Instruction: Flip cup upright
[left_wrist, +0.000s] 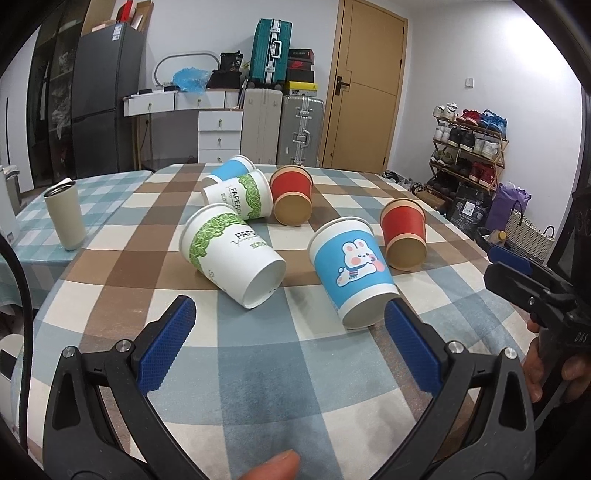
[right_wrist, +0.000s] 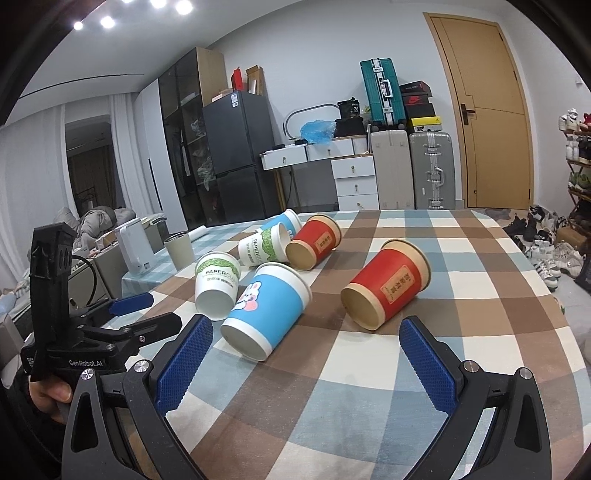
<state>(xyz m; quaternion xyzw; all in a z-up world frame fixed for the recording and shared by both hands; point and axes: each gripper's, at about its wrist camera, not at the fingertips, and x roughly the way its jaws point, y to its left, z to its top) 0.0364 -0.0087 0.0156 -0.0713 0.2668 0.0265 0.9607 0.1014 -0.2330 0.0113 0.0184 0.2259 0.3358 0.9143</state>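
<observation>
Several paper cups lie on their sides on the checked tablecloth. Nearest are a blue rabbit cup and a white and green cup. A red cup lies to the right. Behind are another red cup, a white and green cup and a blue cup. My left gripper is open and empty just in front of the two nearest cups. My right gripper is open and empty, near the rabbit cup and red cup.
A beige tumbler stands upright on the adjoining table at the left. Behind the table are suitcases, a drawer unit, a fridge, a door and a shoe rack.
</observation>
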